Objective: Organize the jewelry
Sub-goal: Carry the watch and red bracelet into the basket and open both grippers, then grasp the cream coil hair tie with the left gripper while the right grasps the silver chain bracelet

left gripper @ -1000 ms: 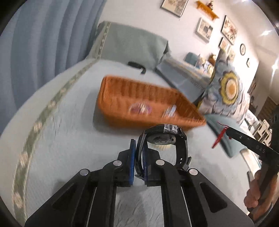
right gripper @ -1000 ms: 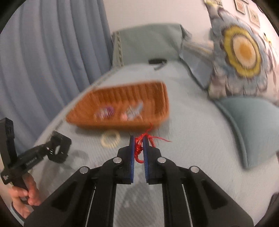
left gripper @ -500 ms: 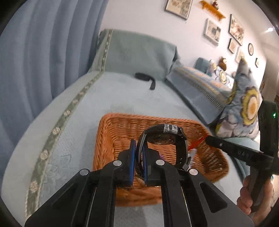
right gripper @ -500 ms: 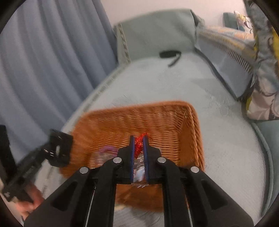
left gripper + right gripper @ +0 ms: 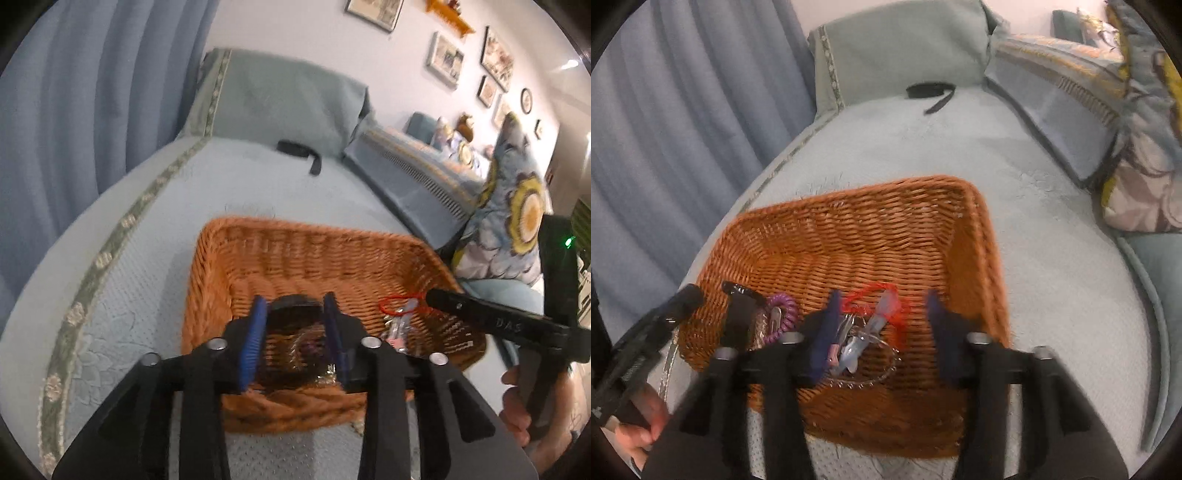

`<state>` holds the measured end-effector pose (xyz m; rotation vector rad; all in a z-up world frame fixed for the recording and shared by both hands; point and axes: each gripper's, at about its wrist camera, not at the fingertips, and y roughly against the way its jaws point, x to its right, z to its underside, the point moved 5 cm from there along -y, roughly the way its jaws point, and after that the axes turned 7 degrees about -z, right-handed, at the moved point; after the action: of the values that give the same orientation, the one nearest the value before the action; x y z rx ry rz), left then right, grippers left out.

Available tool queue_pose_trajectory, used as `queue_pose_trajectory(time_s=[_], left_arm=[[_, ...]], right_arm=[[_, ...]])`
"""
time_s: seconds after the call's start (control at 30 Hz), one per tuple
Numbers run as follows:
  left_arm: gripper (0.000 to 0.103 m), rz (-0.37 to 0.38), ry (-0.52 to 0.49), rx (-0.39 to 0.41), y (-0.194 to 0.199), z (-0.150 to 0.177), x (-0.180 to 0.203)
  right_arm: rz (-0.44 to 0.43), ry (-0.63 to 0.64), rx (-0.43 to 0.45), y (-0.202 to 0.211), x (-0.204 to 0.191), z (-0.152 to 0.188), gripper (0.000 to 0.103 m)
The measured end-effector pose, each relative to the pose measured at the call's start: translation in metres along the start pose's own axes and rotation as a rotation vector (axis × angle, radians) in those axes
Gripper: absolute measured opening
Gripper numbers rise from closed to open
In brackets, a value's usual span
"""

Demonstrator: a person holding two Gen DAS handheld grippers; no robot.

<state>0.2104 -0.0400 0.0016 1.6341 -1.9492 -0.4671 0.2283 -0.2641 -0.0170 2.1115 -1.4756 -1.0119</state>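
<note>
Blue-padded fingers [image 5: 255,332] of the left gripper [image 5: 293,321] and right gripper [image 5: 882,325] stand apart over an orange woven wicker basket [image 5: 982,236] holding a black wristwatch [image 5: 295,304] and red string bracelet [image 5: 871,295]. Pale blue textured bedspread [image 5: 1052,277] lies beneath it, with grey-blue pleated curtains [image 5: 74,92] behind.
</note>
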Motion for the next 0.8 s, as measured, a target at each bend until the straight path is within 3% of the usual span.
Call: queue_pose_trajectory(time_s=[0.2, 0.4, 0.63, 0.7, 0.8], left_arm=[[0.042, 0.066, 0.057, 0.083, 0.058, -0.001, -0.005], [0.043, 0.095, 0.087, 0.108, 0.102, 0.024, -0.008], [0.047, 0.093, 0.147, 0.038, 0.109, 0.082, -0.018], [0.047, 0.09, 0.163, 0.014, 0.104, 0.096, -0.021], [0.047, 0.092, 0.182, -0.023, 0.096, 0.114, -0.026]], right_arm=[[-0.034, -0.012, 0.036, 0.041, -0.005, 0.021, 0.049], [-0.067, -0.028, 0.041, 0.074, -0.016, 0.064, 0.049], [-0.027, -0.015, -0.025, 0.073, -0.032, 0.123, 0.048], [-0.026, -0.008, -0.053, 0.068, -0.039, 0.137, 0.039], [0.006, 0.015, -0.08, 0.059, -0.046, 0.151, 0.035]])
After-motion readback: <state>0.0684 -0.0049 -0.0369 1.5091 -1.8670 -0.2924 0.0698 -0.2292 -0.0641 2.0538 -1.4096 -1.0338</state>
